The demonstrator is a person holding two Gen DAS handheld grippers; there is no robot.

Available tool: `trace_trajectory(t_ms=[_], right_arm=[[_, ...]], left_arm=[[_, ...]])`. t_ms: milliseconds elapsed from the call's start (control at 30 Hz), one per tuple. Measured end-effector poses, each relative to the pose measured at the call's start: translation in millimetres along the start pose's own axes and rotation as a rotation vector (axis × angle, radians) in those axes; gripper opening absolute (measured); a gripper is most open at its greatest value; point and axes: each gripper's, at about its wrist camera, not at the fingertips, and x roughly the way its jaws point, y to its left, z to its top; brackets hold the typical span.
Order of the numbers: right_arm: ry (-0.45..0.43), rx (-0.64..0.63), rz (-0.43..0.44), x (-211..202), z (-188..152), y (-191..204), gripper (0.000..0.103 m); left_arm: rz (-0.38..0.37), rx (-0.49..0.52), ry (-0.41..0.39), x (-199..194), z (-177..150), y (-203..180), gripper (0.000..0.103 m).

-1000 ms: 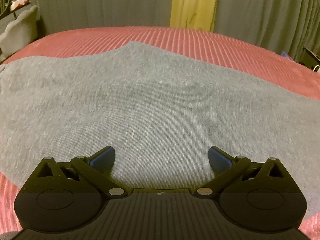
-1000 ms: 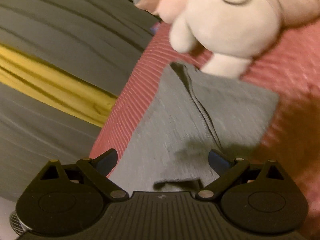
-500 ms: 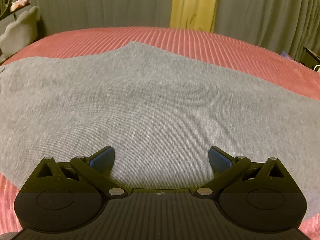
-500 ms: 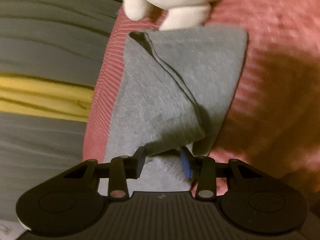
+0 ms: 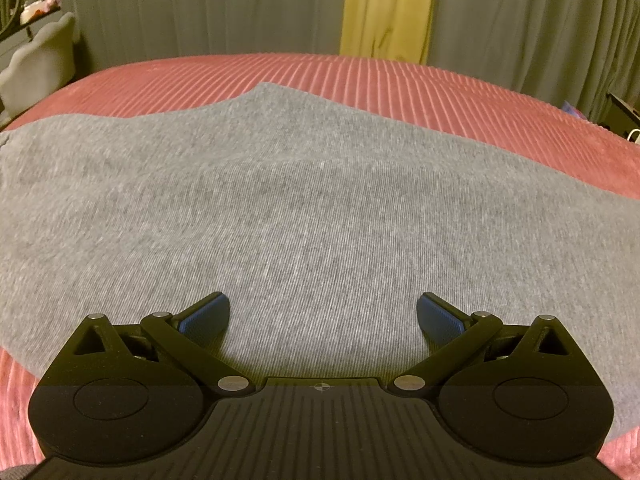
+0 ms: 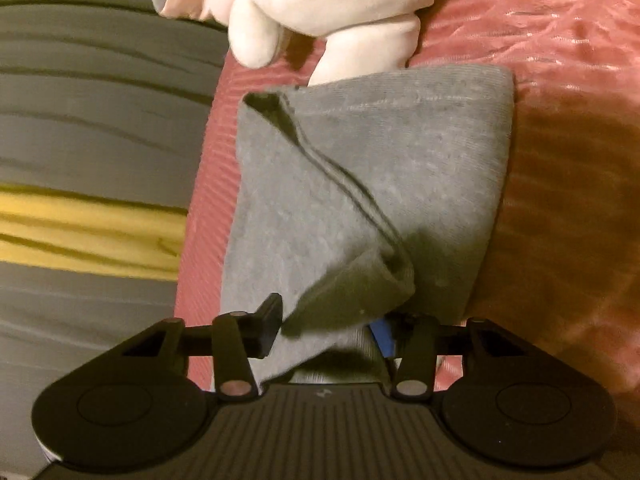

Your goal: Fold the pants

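Grey pants lie spread flat on the red ribbed bedcover. My left gripper hovers low over them, open, with only flat cloth below its blue pads. In the right wrist view a pant leg end lies on the bedcover near the bed's edge. My right gripper has its jaws closing around a raised, bunched fold of this cloth. The fold fills the gap and both fingers touch it.
A white and pink plush toy sits on the bed just beyond the leg end. Grey curtains with a yellow strip hang behind the bed. A pale padded shape stands at the far left.
My right gripper dropped onto the pant leg, rolled, and narrowed from wide open to pinching up a fold of cloth. The left gripper and the cloth under it did not move.
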Motion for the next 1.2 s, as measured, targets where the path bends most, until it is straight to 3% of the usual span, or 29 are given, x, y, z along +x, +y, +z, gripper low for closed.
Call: trace_trajectory(t_ms=[67, 167, 300, 367, 433, 467, 567, 633, 700, 767, 867, 967, 1000, 1100, 1200], right_arm=[[-0.014, -0.022, -0.014, 1, 2, 3, 0.009], [-0.048, -0.065, 0.017, -11, 8, 18, 0.006], [-0.215, -0.280, 0.211, -70, 15, 63, 0.006], [-0.287, -0.356, 0.258, -93, 19, 68, 0.006], [-0.343, -0.449, 0.189, -101, 24, 61, 0.006], [-0.346, -0.484, 0.107, -96, 28, 53, 0.006], [-0.243, -0.433, -0.154, -67, 43, 20, 0.016], [-0.260, -0.373, -0.271, -65, 45, 2, 0.022], [-0.316, -0.345, -0.282, -75, 41, -7, 0.042], [-0.352, -0.356, -0.267, -83, 35, -3, 0.053], [-0.368, -0.475, -0.213, -88, 19, 23, 0.055], [-0.314, -0.584, -0.139, -77, 3, 49, 0.070], [-0.262, -0.603, -0.101, -69, -3, 56, 0.081], [-0.072, -0.597, 0.012, -38, -17, 65, 0.094], [0.122, -0.535, -0.022, 0, -22, 58, 0.099]], left_arm=[[0.000, 0.000, 0.000, 0, 0, 0, 0.103], [0.000, 0.000, 0.000, 0, 0, 0, 0.103], [0.000, -0.001, 0.000, 0, 0, 0, 0.103], [0.000, -0.001, 0.000, 0, 0, 0, 0.103], [0.000, 0.000, 0.000, 0, 0, 0, 0.103], [0.000, 0.000, 0.000, 0, 0, 0, 0.103], [-0.002, 0.003, 0.000, -1, -1, 1, 0.103], [-0.001, 0.004, 0.001, -1, -1, 1, 0.103], [0.002, 0.006, 0.002, -1, -1, 0, 0.103], [0.010, 0.014, 0.001, 0, -1, -1, 0.103], [0.021, 0.027, -0.003, 1, -2, -4, 0.103], [0.021, 0.023, -0.003, 0, -2, -3, 0.103], [0.022, 0.024, -0.004, 0, -2, -3, 0.103], [0.023, 0.026, -0.005, -1, -3, -3, 0.103], [0.023, 0.026, -0.005, -1, -3, -3, 0.103]])
